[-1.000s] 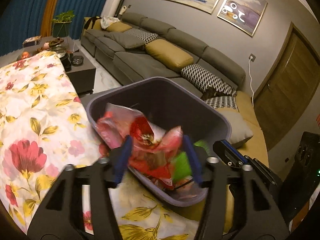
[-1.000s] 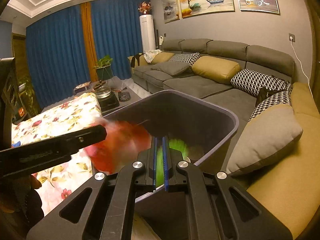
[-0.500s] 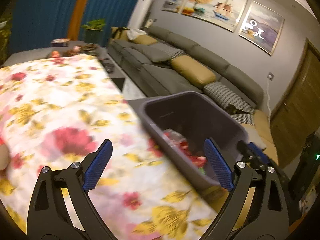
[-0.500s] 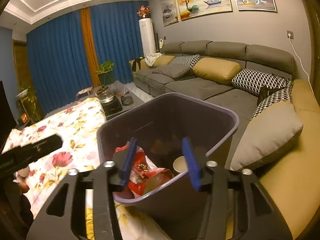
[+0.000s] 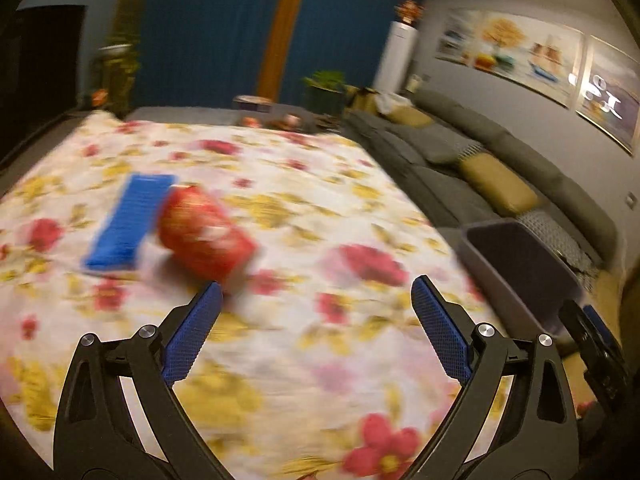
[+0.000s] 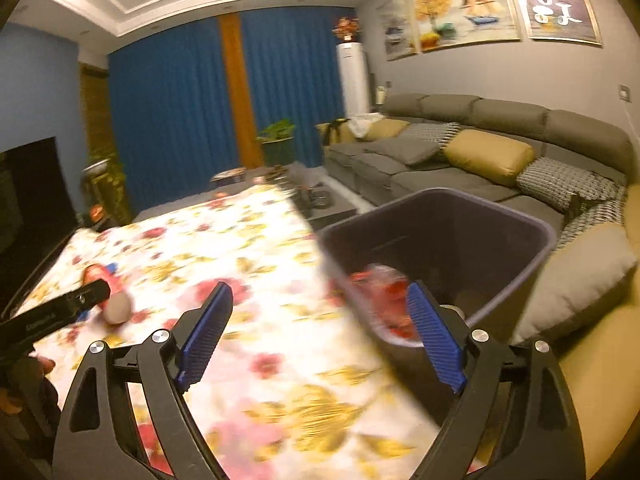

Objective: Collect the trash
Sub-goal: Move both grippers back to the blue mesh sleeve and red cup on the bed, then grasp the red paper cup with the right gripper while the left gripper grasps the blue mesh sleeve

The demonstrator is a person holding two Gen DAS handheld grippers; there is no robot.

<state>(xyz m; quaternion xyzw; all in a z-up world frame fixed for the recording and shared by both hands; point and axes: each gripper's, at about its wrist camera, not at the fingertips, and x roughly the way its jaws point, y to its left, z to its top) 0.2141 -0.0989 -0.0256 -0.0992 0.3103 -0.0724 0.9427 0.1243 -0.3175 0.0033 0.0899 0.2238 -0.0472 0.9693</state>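
— What are your two grippers doing right now?

— I am holding my left gripper [image 5: 316, 324] over the floral cloth [image 5: 304, 392]. Its jaws have just been opening and are standing wide, with only the cloth showing between them. My right gripper [image 6: 320, 336] is hanging at the edge of the cloth next to the dark bin [image 6: 536, 236]. Its jaws have just been opening too, and they are gaping wide with nothing pressed between the blue pads [image 6: 436, 344].

— Where is the trash lying?

— A red packet [image 5: 204, 236] is lying on the cloth ahead of my left gripper, a little to its left, and a flat blue item [image 5: 128, 224] is lying just beside it, on its far-left side. Both are blurred, so I cannot tell whether they are touching. In the right wrist view, crumpled red wrappers [image 6: 384, 292] are sitting inside the bin, partly behind my right-hand pad.

— And the bin itself?

— It is standing at the right edge of the cloth, between it and the grey sofa [image 6: 480, 128] with its mustard cushions.
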